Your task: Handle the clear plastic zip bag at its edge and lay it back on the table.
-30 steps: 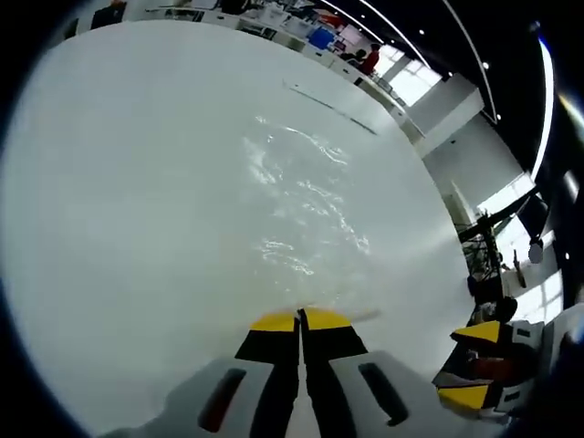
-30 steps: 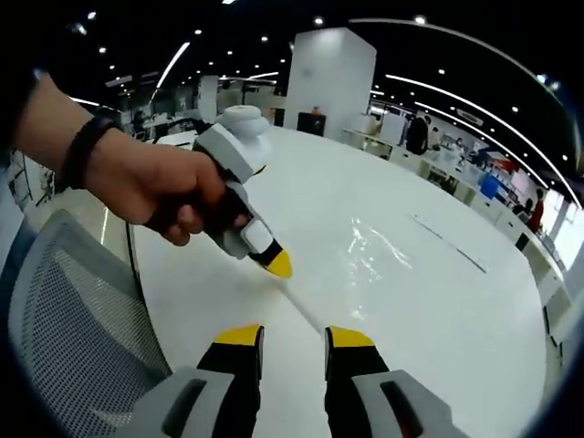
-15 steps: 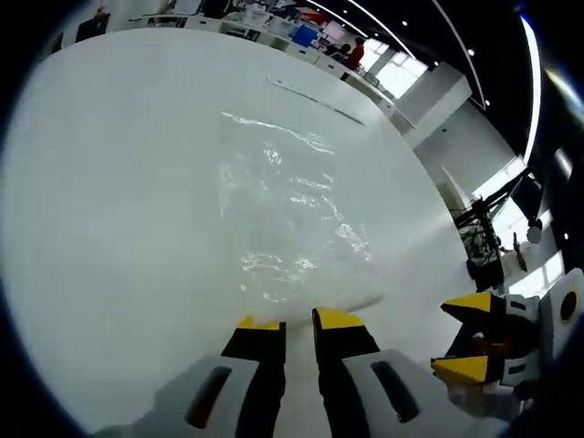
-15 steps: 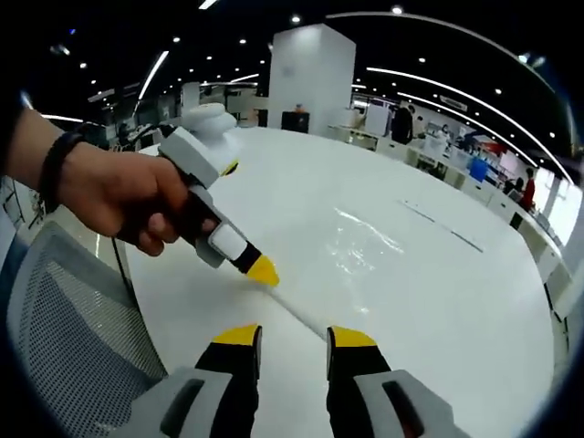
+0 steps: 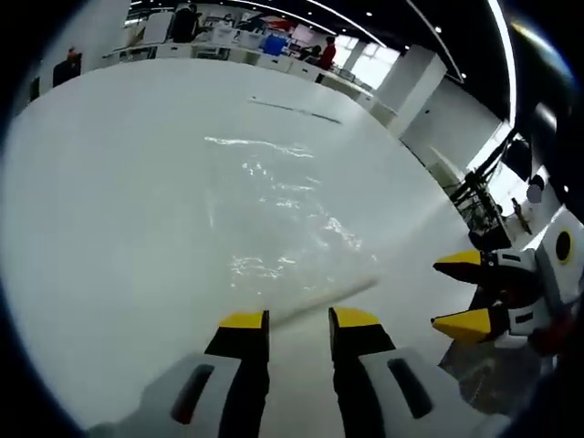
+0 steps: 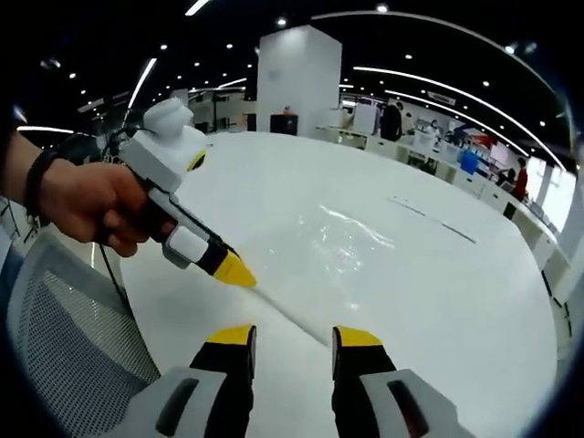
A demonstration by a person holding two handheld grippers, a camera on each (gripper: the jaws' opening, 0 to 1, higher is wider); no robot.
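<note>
The clear plastic zip bag [image 5: 274, 214] lies flat on the white table [image 5: 109, 210], its zip edge [image 5: 330, 292] just ahead of my left gripper [image 5: 299, 321]. That gripper is open, with nothing between its yellow tips. In the right gripper view the bag [image 6: 351, 245] spreads across the table's middle, and its near edge runs toward my right gripper [image 6: 294, 338], which is open and holds nothing. A hand [image 6: 87, 201] carries the left gripper [image 6: 235, 271] beside the bag's edge. The right gripper [image 5: 465, 297] shows open at the right of the left gripper view.
A grey mesh chair back [image 6: 64, 338] stands at the table's near edge on the left. A thin dark line [image 5: 294, 109] marks the far tabletop. Desks and people stand in the office beyond the table [image 6: 438, 301].
My left gripper was shut on the bag's zip edge one second ago; it has opened, let the edge go and drawn back a little. The bag now rests flat.
</note>
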